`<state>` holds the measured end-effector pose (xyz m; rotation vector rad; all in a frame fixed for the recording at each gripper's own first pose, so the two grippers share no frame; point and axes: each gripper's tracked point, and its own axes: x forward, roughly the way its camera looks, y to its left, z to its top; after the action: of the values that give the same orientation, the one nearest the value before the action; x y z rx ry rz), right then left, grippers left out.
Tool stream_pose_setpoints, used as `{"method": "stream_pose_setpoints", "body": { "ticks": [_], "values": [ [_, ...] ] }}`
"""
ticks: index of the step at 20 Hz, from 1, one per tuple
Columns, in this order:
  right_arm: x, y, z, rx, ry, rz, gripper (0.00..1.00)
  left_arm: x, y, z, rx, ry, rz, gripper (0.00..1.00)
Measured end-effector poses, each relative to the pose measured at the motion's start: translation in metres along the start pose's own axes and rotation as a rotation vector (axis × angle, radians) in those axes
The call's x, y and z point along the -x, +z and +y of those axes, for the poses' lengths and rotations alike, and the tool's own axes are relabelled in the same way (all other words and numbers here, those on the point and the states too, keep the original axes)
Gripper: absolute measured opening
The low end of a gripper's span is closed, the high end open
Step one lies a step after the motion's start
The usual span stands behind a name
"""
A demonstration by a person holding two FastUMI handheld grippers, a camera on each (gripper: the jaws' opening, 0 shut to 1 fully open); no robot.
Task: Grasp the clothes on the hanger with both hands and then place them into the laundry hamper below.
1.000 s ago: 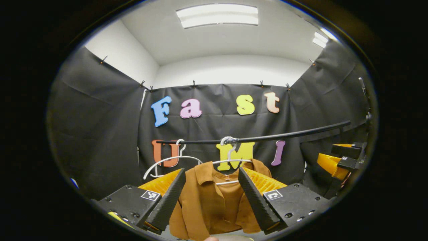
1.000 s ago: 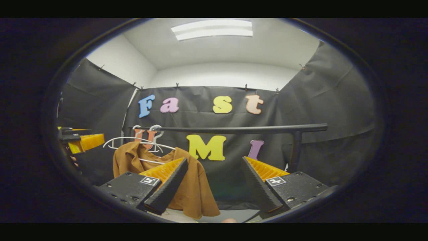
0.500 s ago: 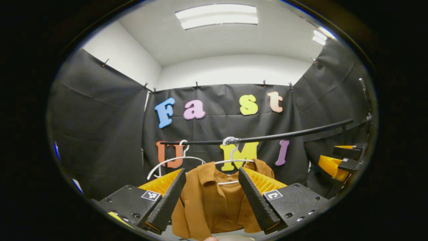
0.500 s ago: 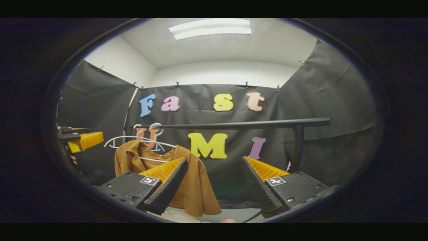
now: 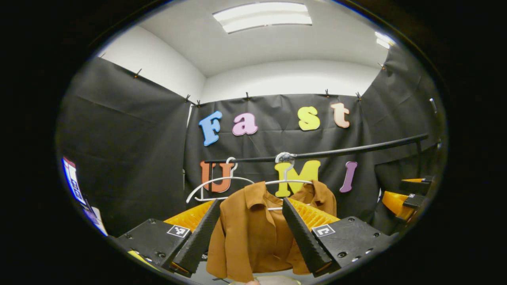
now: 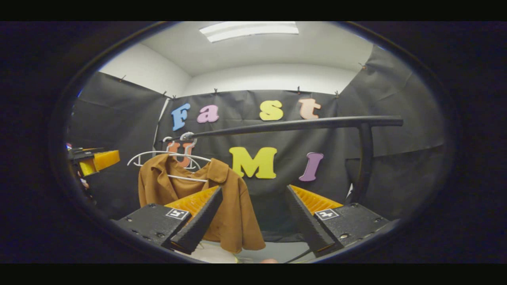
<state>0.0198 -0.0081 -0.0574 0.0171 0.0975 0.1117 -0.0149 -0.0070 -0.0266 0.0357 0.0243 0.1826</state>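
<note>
The brown shirt (image 5: pixel 253 229) hangs on a white hanger (image 5: pixel 285 183) whose hook sits over the black rail (image 5: pixel 336 151), with its collar up at the hanger's shoulders and the cloth falling loose below. Hung this way, both shoulders are exposed, which suits a two-handed grasp.

In the left gripper view, the left gripper (image 5: pixel 249 233) has its fingers spread wide with the shirt's front framed between them. It seems lined up on the collar and chest but short of the cloth, touching nothing. In the right gripper view, the shirt (image 6: pixel 233 206) lies to the left of the right gripper (image 6: pixel 253 223), whose fingers are also spread and empty. That gripper faces the bare stretch of rail (image 6: pixel 301 124) more than the garment, so it probably has to swing toward the shirt's near shoulder.

A second, empty white hanger (image 5: pixel 214 184) hangs just beside the first on the rail and could snag during the pull.

The pale shape low under the shirt may be the hamper, but too little shows to tell.
</note>
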Motion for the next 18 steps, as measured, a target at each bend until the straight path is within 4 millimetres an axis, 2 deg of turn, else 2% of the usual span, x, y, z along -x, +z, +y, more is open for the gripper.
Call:
{"method": "stream_pose_setpoints", "body": {
  "ticks": [4,8,10,11,12,14,18],
  "values": [
    [-0.018,-0.025,0.007,-0.014,0.019,0.05,1.0,-0.01,-0.025,-0.005,0.016,0.016,0.04,1.0],
    [-0.044,-0.06,0.028,-0.028,0.019,0.122,1.0,-0.036,-0.067,-0.01,0.019,-0.021,0.113,1.0],
    [-0.06,-0.072,0.042,-0.015,0.012,0.142,1.0,-0.051,-0.087,-0.015,0.028,-0.064,0.147,0.97],
    [-0.069,-0.075,0.05,-0.015,0.015,0.145,1.0,-0.06,-0.096,-0.018,0.034,-0.082,0.167,1.0],
    [-0.078,-0.079,0.058,-0.017,0.015,0.153,1.0,-0.068,-0.106,-0.019,0.044,-0.099,0.186,0.97],
    [-0.095,-0.086,0.075,-0.032,0.031,0.17,1.0,-0.084,-0.12,-0.025,0.074,-0.132,0.218,1.0],
    [-0.126,-0.089,0.103,-0.045,0.065,0.183,1.0,-0.119,-0.135,-0.028,0.141,-0.163,0.247,0.97]
  ]
}}
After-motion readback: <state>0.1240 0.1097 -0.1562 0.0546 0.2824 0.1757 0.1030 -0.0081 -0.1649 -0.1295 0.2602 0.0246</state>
